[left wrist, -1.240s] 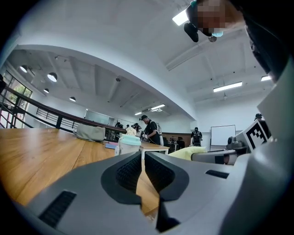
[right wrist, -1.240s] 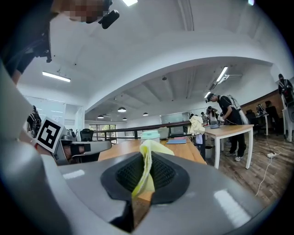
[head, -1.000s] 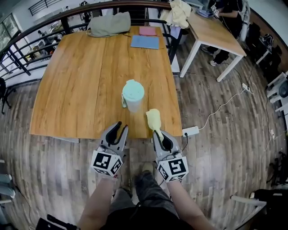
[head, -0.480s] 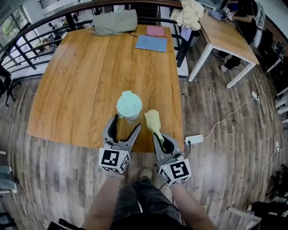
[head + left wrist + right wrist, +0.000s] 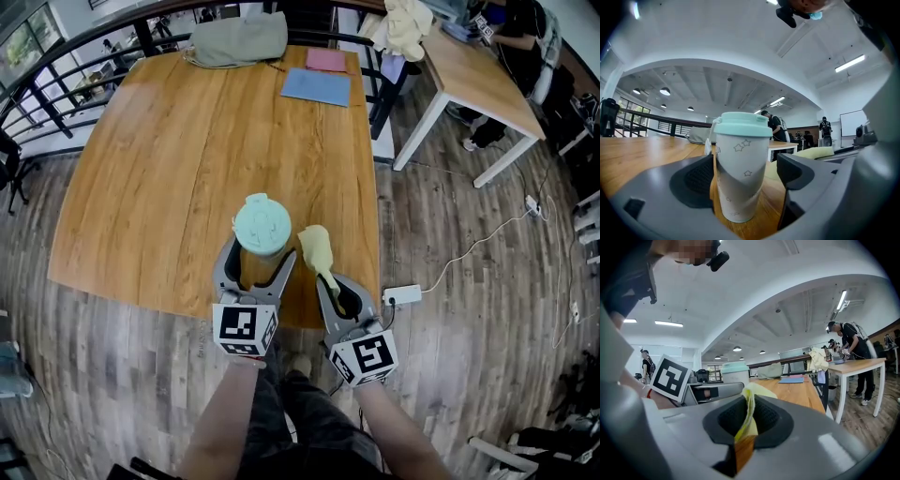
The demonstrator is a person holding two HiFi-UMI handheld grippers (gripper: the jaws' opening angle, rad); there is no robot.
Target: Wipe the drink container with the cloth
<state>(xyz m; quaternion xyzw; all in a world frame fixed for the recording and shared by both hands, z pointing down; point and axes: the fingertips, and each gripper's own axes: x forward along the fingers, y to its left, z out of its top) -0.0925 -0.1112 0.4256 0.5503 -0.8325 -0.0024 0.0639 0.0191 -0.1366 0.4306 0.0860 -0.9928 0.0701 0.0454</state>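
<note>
A white drink container [image 5: 262,228] with a mint lid stands near the front edge of the wooden table [image 5: 169,159]. My left gripper [image 5: 260,255] straddles it, and its jaws have just been opening. In the left gripper view the container [image 5: 739,174] stands between the two pads [image 5: 695,181] with wood showing on both sides, so nothing presses on it. My right gripper [image 5: 330,284], just right of the container, is shut on a yellow cloth [image 5: 318,247] that sticks up toward it. The cloth [image 5: 749,417] is pinched between the dark pads, with the container's lid [image 5: 735,367] to the left beyond it.
A grey bag [image 5: 239,39], a blue folder [image 5: 316,86] and a pink sheet [image 5: 326,59] lie at the table's far end by a dark railing [image 5: 56,66]. A white-legged table [image 5: 469,66] stands at the right, and a power strip [image 5: 401,296] lies on the floor.
Both grippers moved forward to the table's front edge. The left jaws went from nearly closed to wide and now flank the container. The right still holds the cloth.
</note>
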